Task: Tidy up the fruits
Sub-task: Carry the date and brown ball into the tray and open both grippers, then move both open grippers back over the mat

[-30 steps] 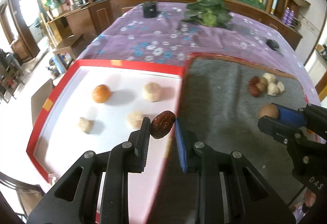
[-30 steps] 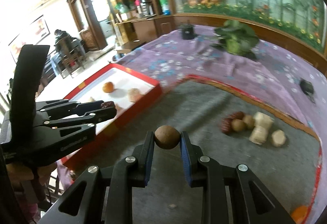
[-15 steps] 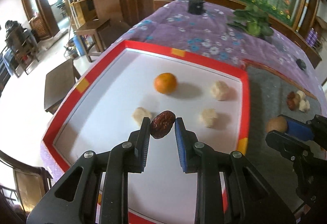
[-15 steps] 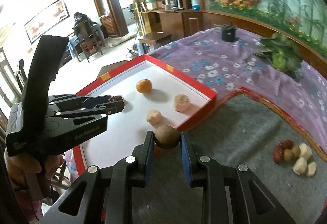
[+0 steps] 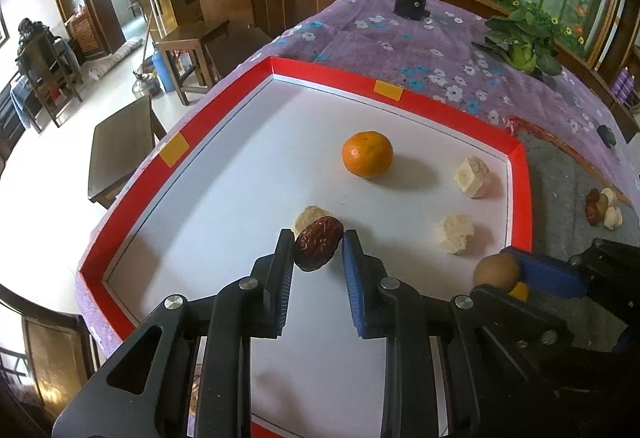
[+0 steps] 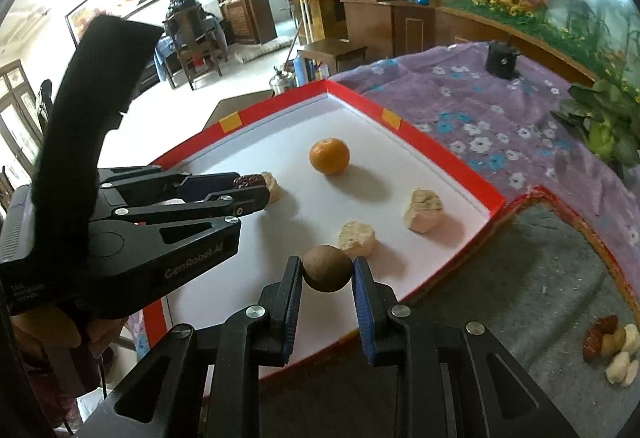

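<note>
Both grippers had travelled from above the grey mat to above the red-rimmed white tray [image 5: 520,174] since the earlier frames, each keeping its fruit.

Fingers of the left gripper [image 5: 318,252] were clamped on a wrinkled dark red date [image 5: 319,243], held over the tray's white floor just in front of 1 pale chunk [image 5: 308,216]. Fingers of the right gripper [image 6: 327,274] were clamped on a round brown fruit [image 6: 327,268], held over the tray's near edge, just beside another pale chunk [image 6: 357,236].

Beyond them, an orange [image 5: 367,154] sat near the tray's middle, well apart from 3 pale chunks.

Only the right wrist view showed the left gripper from the side, with part of the hand [image 6: 44,330] holding it. Only the left wrist view showed the right gripper side-on at the tray's right rim.

A small pile of leftover fruit [image 6: 612,346] lay on the grey mat [image 6: 520,298], now far off at the right edge of both views rather than close ahead. A purple flowered cloth [image 5: 420,50] covered the table beyond.
</note>
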Demonstrator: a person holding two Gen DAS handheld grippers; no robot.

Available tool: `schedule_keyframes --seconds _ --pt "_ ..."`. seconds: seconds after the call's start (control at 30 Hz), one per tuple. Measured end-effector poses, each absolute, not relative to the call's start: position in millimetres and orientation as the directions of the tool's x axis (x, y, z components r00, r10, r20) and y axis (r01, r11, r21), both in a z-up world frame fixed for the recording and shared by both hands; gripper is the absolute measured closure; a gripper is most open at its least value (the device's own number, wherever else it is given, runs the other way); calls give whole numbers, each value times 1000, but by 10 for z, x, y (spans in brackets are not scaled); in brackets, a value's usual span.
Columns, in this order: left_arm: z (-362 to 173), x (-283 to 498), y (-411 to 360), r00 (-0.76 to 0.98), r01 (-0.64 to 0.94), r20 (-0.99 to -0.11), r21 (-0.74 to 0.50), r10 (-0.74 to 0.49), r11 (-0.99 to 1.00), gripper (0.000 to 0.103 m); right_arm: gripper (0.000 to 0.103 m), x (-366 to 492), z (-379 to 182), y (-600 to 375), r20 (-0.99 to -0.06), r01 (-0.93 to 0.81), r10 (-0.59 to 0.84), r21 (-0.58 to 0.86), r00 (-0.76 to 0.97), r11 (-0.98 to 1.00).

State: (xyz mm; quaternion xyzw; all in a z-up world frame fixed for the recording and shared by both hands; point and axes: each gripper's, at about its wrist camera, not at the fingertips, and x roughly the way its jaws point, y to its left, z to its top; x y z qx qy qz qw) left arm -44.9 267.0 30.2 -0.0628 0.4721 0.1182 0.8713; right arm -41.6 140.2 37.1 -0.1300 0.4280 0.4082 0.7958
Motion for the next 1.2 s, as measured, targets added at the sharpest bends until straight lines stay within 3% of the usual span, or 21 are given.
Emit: schedule_keyframes --seconds 0.37,0.53,0.87,1.2 --pt "274 -422 2667 522 -290 -835 19 175 957 79 78 -361 194 1512 -801 -765 526 140 286 629" --pt "236 -414 2667 500 -301 -851 0 158 954 55 75 -396 246 1449 -792 -763 539 153 285 628" --pt "438 -497 2465 542 -292 -816 41 201 955 55 74 -467 486 1105 -757 -731 553 150 347 665" --pt "581 -464 1909 585 -192 -804 -13 104 981 55 71 -520 582 479 -745 -654 506 126 434 746"
